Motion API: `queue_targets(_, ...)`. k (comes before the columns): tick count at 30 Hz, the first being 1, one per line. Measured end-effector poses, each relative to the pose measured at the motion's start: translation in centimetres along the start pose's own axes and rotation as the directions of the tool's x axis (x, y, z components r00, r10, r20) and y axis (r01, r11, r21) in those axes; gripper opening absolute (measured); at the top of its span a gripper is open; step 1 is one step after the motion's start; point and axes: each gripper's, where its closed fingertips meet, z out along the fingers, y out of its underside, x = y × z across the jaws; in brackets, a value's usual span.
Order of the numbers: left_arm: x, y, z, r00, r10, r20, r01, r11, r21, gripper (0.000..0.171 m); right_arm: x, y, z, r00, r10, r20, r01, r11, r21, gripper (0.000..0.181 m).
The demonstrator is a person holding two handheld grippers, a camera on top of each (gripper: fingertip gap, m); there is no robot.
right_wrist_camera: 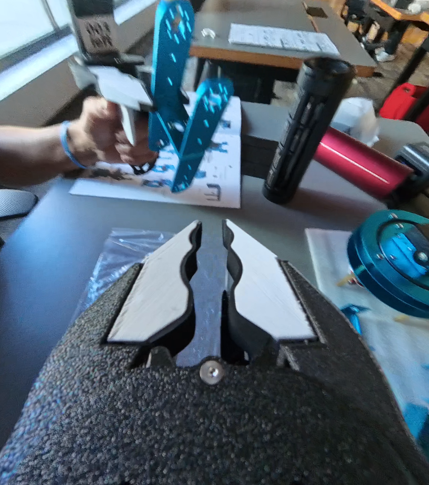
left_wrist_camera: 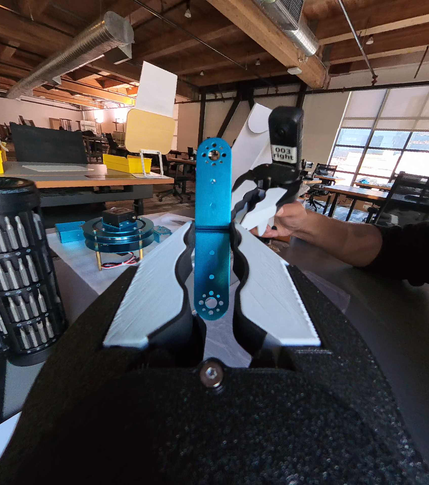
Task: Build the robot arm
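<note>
Left claw: the left claw (left_wrist_camera: 211,225) pinches a blue metal bracket (left_wrist_camera: 213,194) between its two white fingers; the bracket is bent, one perforated arm standing upright past the fingertips, the other running back between the fingers.
Bracket's place: lifted clear of the tabletop (left_wrist_camera: 365,301); in the right wrist view the blue metal bracket (right_wrist_camera: 182,105) shows as a V of two arms beside a hand (right_wrist_camera: 98,136) with a blue wristband.
Right claw: the right claw (right_wrist_camera: 211,223) holds nothing; its fingers are drawn near each other with a narrow gap of bare tabletop (right_wrist_camera: 51,249) showing between them, the tips not touching.
Open room: dark tabletop lies free to the left of the right claw; a clear plastic bag (right_wrist_camera: 121,252) lies just under its left finger.
Edges: a printed sheet (right_wrist_camera: 216,157) lies flat beyond the right claw, its near edge towards the camera.
Hard to make out: the right wrist view is blurred; the sheet's drawings cannot be read.
Cut off: a round blue base (right_wrist_camera: 402,267) is cropped at the right edge; in the left wrist view the round blue base (left_wrist_camera: 119,231) stands on brass posts on white foam.
Containers: a black cylindrical bit holder (left_wrist_camera: 11,267) stands upright at the left, its slots filled with silver screwdriver bits; yellow bins (left_wrist_camera: 127,162) sit on a far table, contents unseen.
</note>
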Motion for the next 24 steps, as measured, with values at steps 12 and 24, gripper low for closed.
queue_targets(12,-0.7,-0.9,-0.5,0.998,0.019,0.053,-0.021,0.999,0.025,0.024,-2.6,3.6,3.3,0.992,-0.120,0.029,0.124,0.966,-0.227,0.037)
queue_targets(24,-5.1,-4.0,-4.6,0.958,0.054,0.282,-0.084,0.992,0.095,0.025,-3.1,7.2,12.5,0.977,-0.017,0.210,0.104,0.906,-0.411,0.017)
